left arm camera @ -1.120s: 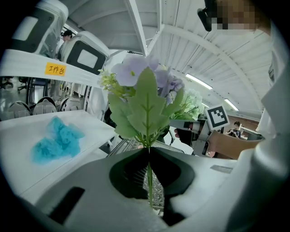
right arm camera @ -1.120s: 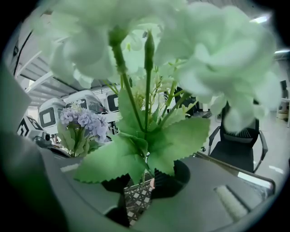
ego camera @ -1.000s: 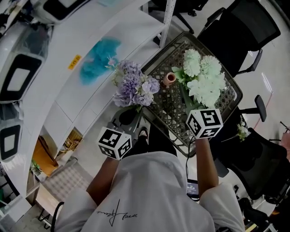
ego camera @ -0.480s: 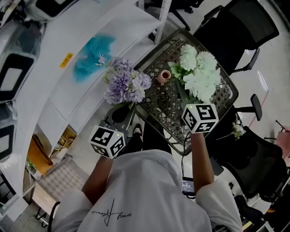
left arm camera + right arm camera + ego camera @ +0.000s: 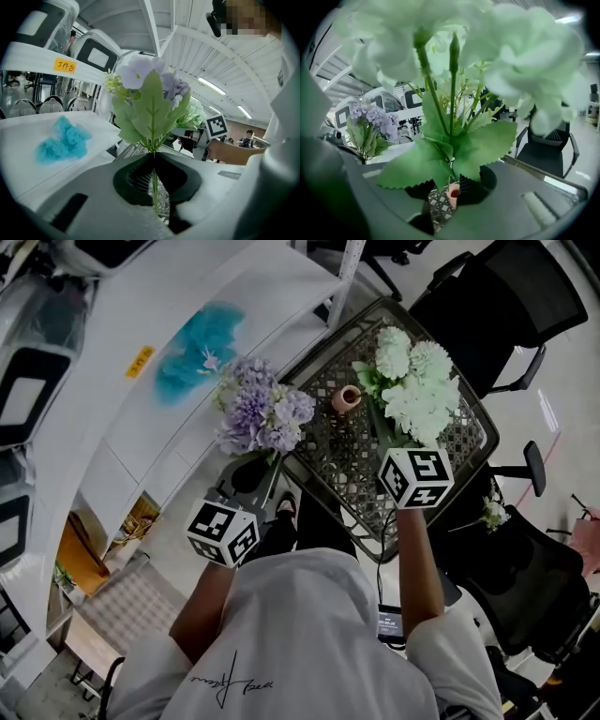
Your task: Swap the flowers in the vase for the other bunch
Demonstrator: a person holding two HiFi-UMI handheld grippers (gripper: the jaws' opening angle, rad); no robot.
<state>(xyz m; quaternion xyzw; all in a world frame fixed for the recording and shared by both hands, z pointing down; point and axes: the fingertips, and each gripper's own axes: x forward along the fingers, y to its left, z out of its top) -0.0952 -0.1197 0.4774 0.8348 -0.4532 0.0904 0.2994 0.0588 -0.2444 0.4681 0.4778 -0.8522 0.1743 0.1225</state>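
Observation:
A small pink vase stands with nothing in it on the dark lattice table. My left gripper is shut on the thin stem of the purple bunch, which it holds upright off the table's left edge. In the left gripper view that stem runs down between the closed jaws of the left gripper. My right gripper is shut on the stems of the white bunch, held just right of the vase. In the right gripper view, leaves cover the grip and the vase shows below.
A white counter runs along the left with a blue fluffy thing and a yellow label on it. Black office chairs stand beyond and to the right of the table. The person's foot is at the table's near corner.
My right gripper and the white bunch have shifted slightly up the picture, closer to the vase. The left gripper and the purple bunch have hardly moved.

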